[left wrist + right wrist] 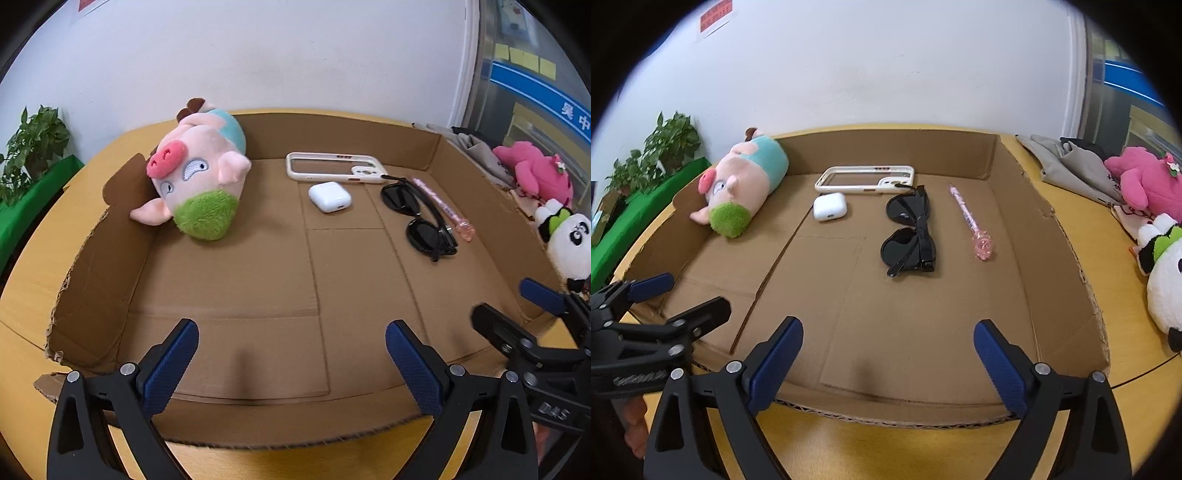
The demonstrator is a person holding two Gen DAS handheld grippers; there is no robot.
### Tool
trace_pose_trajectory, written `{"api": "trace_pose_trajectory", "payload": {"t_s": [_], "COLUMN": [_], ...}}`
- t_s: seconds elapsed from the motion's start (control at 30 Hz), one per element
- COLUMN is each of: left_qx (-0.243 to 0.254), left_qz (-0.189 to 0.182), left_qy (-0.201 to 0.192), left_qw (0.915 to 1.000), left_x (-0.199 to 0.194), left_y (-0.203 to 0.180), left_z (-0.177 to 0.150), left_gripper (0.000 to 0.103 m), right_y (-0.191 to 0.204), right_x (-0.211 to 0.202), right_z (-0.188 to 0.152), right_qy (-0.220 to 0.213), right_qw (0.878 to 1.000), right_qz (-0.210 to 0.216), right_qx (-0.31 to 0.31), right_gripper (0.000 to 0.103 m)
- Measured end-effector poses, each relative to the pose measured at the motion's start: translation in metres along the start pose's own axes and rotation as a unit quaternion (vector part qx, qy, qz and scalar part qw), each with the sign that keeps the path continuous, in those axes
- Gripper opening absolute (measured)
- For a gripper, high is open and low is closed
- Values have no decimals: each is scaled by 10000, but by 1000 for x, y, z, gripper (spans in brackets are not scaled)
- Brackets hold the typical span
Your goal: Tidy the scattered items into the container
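A shallow cardboard box (96,258) (1063,258) lies on the yellow table. In it are a pink pig plush (195,177) (742,184), a white phone case (332,168) (864,179), a white earbud case (330,196) (829,206), black sunglasses (421,218) (912,232) and a pink pen (443,206) (969,221). A panda plush (569,240) (1163,273) and a pink plush (535,171) (1145,181) lie outside on the right. My left gripper (291,354) (679,295) and right gripper (888,354) (513,302) are open and empty over the box's near edge.
A potted plant (33,147) (661,151) on a green stand sits at the far left. Grey cloth bags (1067,162) (476,151) lie behind the plush toys at the right. A white wall stands behind the table.
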State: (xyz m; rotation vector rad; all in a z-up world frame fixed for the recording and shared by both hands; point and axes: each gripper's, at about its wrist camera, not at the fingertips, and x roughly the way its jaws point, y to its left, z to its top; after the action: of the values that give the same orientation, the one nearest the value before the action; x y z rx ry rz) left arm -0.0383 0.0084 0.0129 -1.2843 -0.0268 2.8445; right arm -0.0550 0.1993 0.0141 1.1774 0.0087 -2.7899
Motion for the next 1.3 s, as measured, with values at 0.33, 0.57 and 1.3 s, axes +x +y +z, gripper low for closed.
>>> {"api": "trace_pose_trajectory", "payload": {"t_s": [0.33,0.57,1.3], "left_qx": [-49,-74,-91], "left_qz": [52,51,41], "left_qy": [-183,-160,-172], "left_qw": [9998,9998,9998], "left_x": [0,0,0], "left_y": [5,6,7], "left_z": [-4,-4,-5], "left_gripper": [103,103,103], "right_y": [1,2,3], "right_x": [-2,-3,-5], "right_z": [-7,-8,-10], "right_qy": [-246,-285,-386], "right_qw": [9997,9996,9992], "right_qz": [-6,-13,-27], "right_qx": [-35,-36,-47], "right_gripper": [94,94,94]}}
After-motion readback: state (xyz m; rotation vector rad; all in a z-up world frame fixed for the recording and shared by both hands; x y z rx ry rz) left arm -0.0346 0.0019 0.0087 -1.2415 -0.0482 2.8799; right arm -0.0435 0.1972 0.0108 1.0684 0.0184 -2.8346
